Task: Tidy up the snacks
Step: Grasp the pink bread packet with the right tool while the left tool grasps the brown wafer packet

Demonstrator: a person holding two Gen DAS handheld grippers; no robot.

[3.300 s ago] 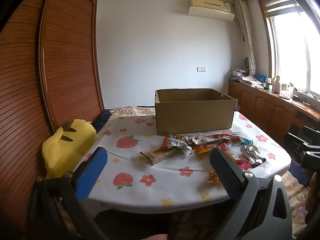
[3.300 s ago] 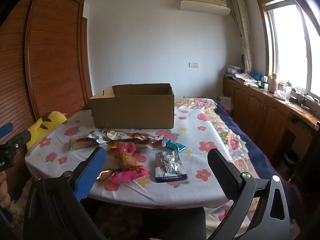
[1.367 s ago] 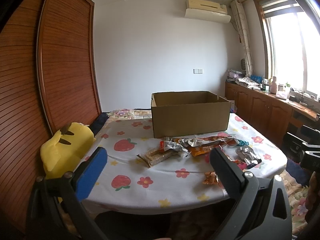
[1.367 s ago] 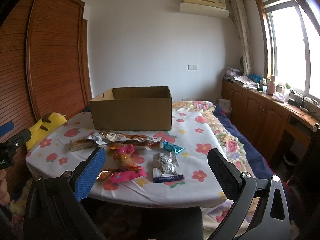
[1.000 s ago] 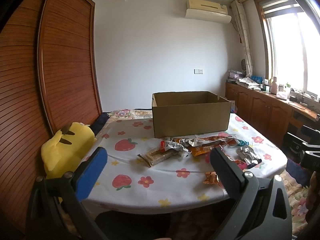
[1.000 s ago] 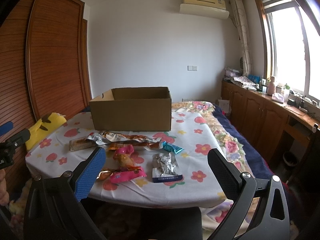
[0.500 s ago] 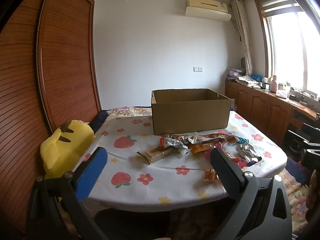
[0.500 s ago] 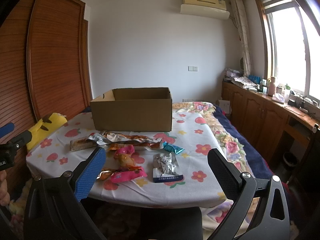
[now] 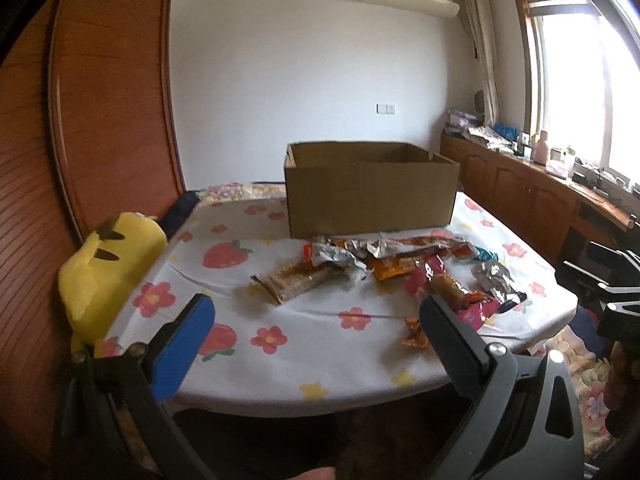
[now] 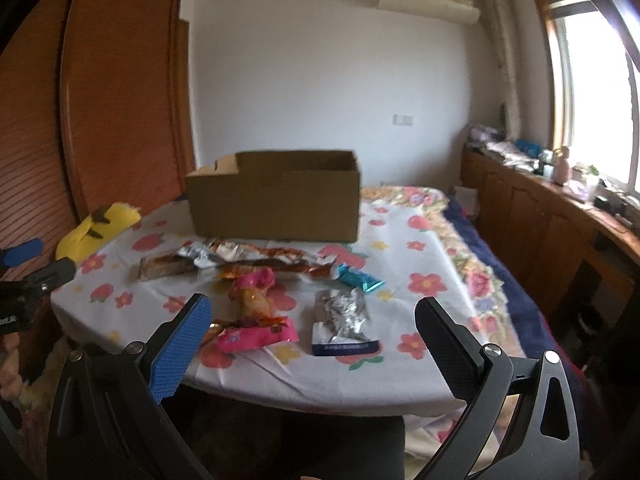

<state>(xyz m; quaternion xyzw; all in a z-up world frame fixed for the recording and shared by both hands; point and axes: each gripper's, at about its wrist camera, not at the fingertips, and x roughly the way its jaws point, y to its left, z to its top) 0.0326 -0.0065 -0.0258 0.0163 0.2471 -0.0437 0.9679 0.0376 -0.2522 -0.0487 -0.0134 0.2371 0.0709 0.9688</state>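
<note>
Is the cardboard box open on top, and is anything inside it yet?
Open: the cardboard box has no lid or flaps over its top, and its inner back wall shows. Its floor is hidden from both views, so contents cannot be told.

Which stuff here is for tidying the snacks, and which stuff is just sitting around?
For the job:
cardboard box
silver packet
pink packet
teal packet
cracker pack
left gripper and right gripper, both open

Just lying about:
yellow plush toy
bottles on the windowsill counter

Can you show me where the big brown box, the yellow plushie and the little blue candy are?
cardboard box (image 10: 276, 200), right wrist view, middle of its front wall.
yellow plush toy (image 9: 108, 264), left wrist view, its front side.
blue candy wrapper (image 10: 358, 277), right wrist view, middle of the wrapper.
</note>
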